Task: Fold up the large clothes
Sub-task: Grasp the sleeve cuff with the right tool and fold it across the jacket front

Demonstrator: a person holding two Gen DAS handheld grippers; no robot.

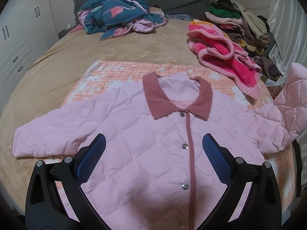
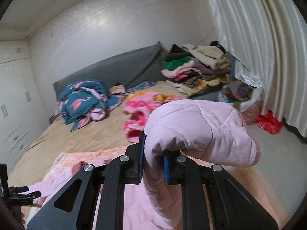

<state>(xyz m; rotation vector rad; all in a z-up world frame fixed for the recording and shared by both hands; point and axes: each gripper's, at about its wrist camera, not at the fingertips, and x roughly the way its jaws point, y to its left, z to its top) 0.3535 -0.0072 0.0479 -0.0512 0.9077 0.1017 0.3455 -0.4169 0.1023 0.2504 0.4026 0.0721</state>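
Observation:
A pink quilted jacket with a dusty-rose collar lies front up and buttoned on an orange checked blanket on the bed. Its left sleeve lies flat. My left gripper is open and empty, hovering over the jacket's chest. My right gripper is shut on the jacket's right sleeve and holds it lifted off the bed; the raised sleeve also shows in the left wrist view.
A teal flamingo-print quilt is bunched at the headboard. A hot-pink fleece blanket and a pile of clothes lie at the right. White wardrobes stand left, a curtain right.

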